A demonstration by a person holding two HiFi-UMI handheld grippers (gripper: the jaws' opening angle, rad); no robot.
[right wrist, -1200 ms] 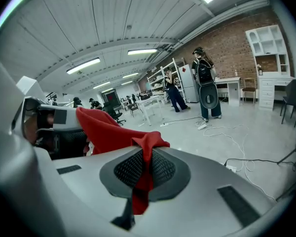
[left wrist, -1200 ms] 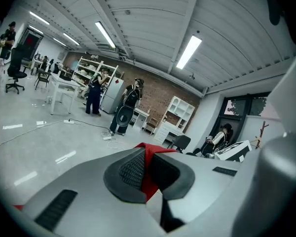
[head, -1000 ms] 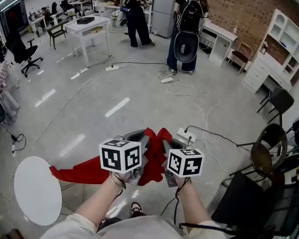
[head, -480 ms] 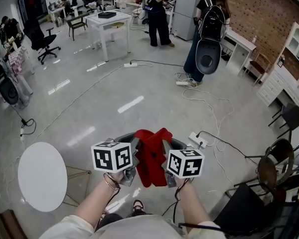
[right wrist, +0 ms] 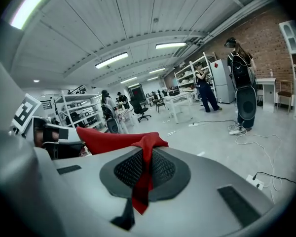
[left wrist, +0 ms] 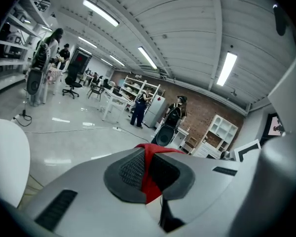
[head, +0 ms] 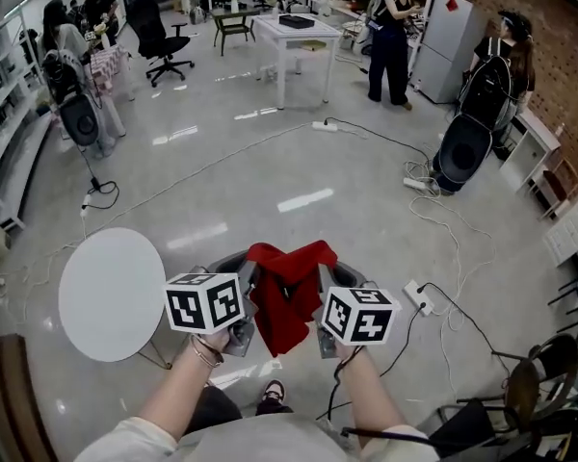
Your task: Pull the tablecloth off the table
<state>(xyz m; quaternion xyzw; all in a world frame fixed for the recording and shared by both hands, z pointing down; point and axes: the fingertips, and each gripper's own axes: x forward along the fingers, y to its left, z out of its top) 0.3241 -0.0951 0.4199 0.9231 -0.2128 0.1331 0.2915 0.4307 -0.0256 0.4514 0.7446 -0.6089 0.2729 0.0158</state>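
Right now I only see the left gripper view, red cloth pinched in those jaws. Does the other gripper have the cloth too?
Observer: Yes. The right gripper is shut on the red tablecloth, a corner sticking through its jaws.
Operator: Is any of it on the table?
Observer: No. In the head view it hangs bunched between the left gripper and the right one, apart from the round white table at the left.
Operator: Anything on the floor nearby?
Observer: A white power strip with cables, to the right of the right gripper.

The tablecloth (head: 287, 296) hangs between the left gripper (head: 248, 269) and the right gripper (head: 325, 275), the table (head: 111, 292) to their left.
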